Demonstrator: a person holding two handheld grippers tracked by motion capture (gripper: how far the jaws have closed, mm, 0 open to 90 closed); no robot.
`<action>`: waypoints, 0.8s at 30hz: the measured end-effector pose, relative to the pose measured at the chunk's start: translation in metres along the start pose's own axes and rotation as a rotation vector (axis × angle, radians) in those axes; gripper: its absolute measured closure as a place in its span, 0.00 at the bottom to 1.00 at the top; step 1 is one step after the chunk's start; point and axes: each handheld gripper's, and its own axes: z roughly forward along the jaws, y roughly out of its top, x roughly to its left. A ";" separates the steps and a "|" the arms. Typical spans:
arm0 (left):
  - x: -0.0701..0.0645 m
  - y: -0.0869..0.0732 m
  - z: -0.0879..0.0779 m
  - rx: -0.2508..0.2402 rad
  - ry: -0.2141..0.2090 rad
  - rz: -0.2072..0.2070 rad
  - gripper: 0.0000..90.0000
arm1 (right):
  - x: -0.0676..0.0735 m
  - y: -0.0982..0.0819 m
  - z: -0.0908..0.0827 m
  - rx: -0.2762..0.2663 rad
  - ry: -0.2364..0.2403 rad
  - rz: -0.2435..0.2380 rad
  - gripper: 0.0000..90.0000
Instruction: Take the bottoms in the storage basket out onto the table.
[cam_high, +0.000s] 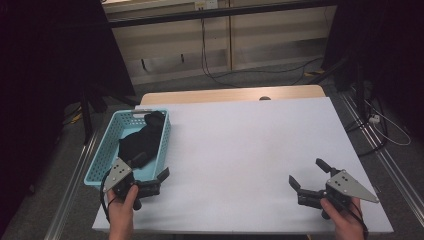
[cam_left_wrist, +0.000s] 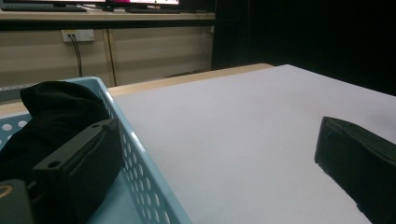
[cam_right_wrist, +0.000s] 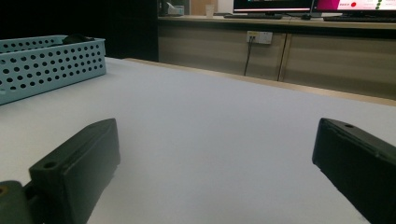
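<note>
Near edge of the worktop (cam_high: 240, 150): two hands come in from the bottom of the high view, each holding a gripper. Left hand (cam_high: 121, 207) sits at the near-left corner, wrist roughly straight, forearm pointing away from the person. Left gripper (cam_high: 150, 172) has its jaws spread wide, nothing clamped. One jaw hangs inside the basket (cam_high: 102, 150), over the near end; the other is outside it, above the bare worktop, so the basket's near-right wall runs between them. In the left gripper view the inner jaw lies close beside the black cloth (cam_left_wrist: 51, 112); contact cannot be told.

Right hand (cam_high: 345, 220) is at the near-right, angled inward toward the middle. Right gripper (cam_high: 306, 172) is also wide open and empty, jaws low over plain worktop, well apart from the basket.

Farther out: light blue basket with round holes, lying on the left side of the worktop, long side running away from the person. Black cloth is bunched inside it, reaching up over the far-right rim.
</note>
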 end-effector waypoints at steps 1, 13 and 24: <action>0.000 0.000 0.000 0.000 0.000 0.000 0.01 | 0.000 0.000 0.000 0.000 0.001 -0.003 0.00; 0.000 0.002 -0.002 -0.005 -0.002 0.006 0.02 | 0.002 0.001 0.000 -0.004 0.008 0.005 0.00; 0.009 0.023 -0.010 -0.059 0.018 -0.026 0.02 | 0.004 0.001 0.002 0.000 0.028 0.003 0.01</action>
